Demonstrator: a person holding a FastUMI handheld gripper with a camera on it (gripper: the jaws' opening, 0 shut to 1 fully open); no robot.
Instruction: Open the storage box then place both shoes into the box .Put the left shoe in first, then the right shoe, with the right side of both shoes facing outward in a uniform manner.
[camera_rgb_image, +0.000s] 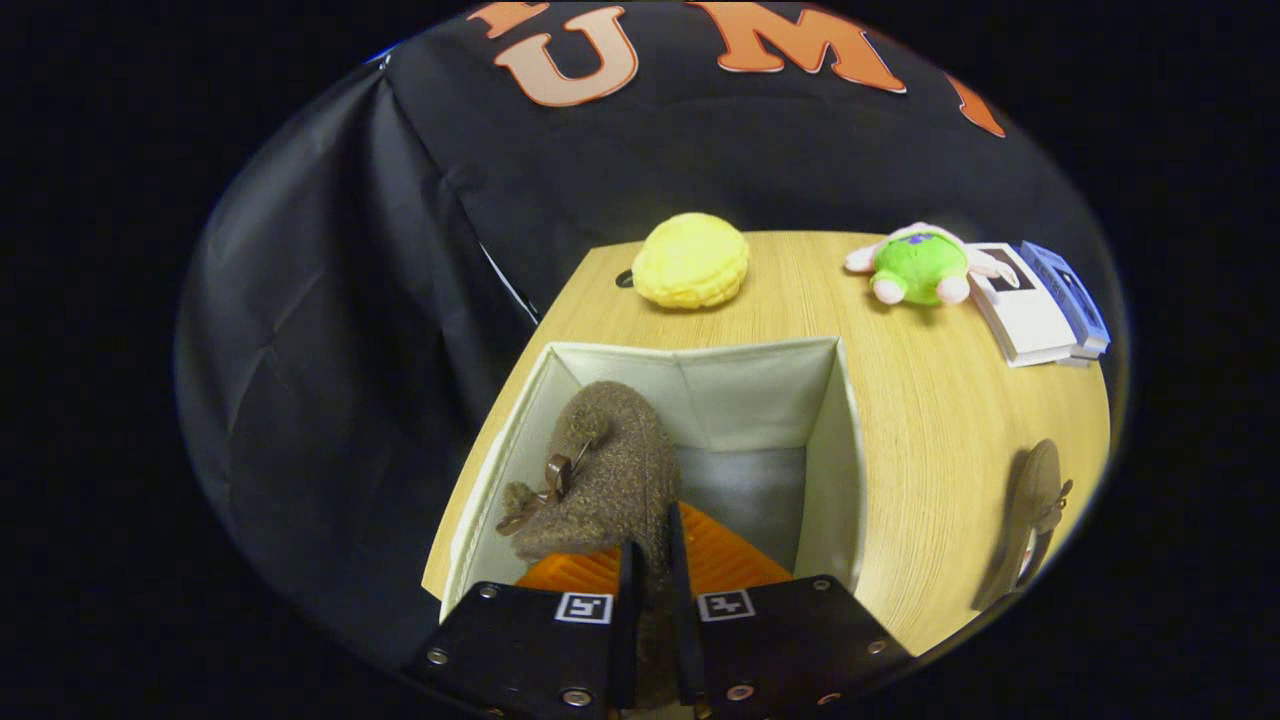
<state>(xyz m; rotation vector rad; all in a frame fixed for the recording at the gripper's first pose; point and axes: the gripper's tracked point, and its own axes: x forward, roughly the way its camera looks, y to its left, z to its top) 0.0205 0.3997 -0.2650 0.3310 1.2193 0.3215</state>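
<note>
My tongs (651, 560) pinch a fuzzy brown shoe (605, 470) by its edge, hanging inside the open box (835, 440). Looks soft, light; thin collar suits gripping. Second shoe (1030, 520) lies on surface (940, 400), beside box.

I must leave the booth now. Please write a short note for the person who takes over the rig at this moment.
Hand-held gripper: shut on the brown shoe, holding it inside the open storage box, against its left wall.
Second shoe: on the table, right of the box.
Done: box open, first shoe lowered in.
Left: release it, then fetch and place the second shoe, facing the same way.
</note>
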